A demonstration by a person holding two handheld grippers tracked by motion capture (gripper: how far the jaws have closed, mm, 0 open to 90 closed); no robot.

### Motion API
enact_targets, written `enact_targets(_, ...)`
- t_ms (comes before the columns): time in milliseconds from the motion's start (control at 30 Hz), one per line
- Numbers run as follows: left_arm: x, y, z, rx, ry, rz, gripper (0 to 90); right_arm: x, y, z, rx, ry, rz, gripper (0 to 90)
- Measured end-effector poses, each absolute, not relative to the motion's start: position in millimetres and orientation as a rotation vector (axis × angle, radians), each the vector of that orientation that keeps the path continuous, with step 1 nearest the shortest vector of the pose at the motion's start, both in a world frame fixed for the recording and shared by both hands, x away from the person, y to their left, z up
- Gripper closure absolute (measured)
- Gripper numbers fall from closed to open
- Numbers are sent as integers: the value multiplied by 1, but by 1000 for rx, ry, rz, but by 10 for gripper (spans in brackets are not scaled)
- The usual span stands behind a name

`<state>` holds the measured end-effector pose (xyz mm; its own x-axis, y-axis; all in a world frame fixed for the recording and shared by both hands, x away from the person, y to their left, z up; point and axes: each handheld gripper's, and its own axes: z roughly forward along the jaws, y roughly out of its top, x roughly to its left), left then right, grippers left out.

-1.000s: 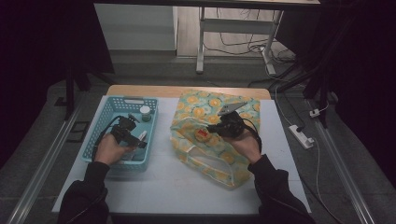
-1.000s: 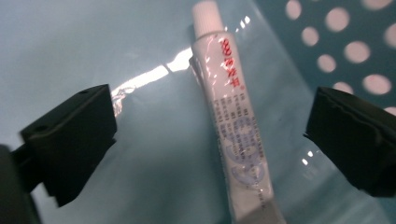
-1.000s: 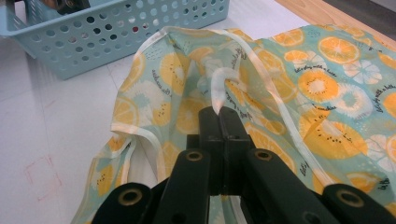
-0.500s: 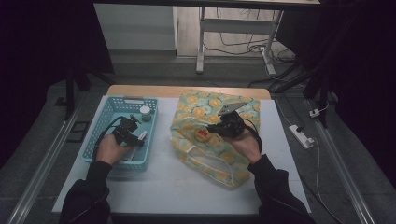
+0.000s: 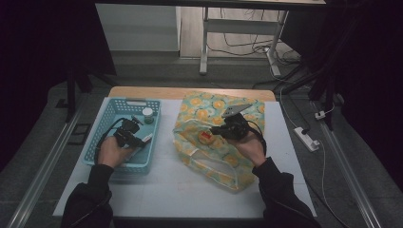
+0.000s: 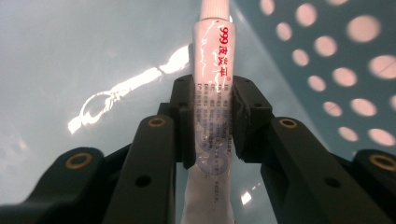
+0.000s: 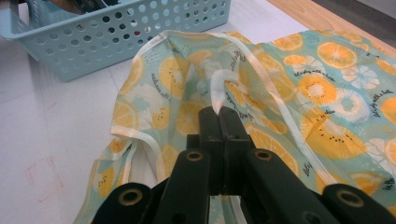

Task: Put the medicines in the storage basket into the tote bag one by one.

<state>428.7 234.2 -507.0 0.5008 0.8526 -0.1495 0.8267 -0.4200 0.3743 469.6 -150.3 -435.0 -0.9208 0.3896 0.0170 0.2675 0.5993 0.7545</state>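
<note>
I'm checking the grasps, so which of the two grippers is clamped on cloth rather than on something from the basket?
The right gripper: its fingers pinch the fruit-print bag's pale edge strip. The left gripper holds a white tube inside the blue basket.

Tube [image 6: 212,107]: tail end cut off by bottom edge of left gripper view, cap cut off at top; small print blurred. Small jar [image 5: 148,114] in basket [image 5: 111,111]: label too small to read. Red item [image 5: 205,138] in bag [image 5: 216,107]: unidentifiable.
</note>
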Motion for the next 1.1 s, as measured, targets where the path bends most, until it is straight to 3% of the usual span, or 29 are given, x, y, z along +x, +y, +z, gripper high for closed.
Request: enact_targets(1100, 417, 251, -463, 2173, 1296, 219, 721, 472, -155, -435, 573, 2662, 1235, 900)
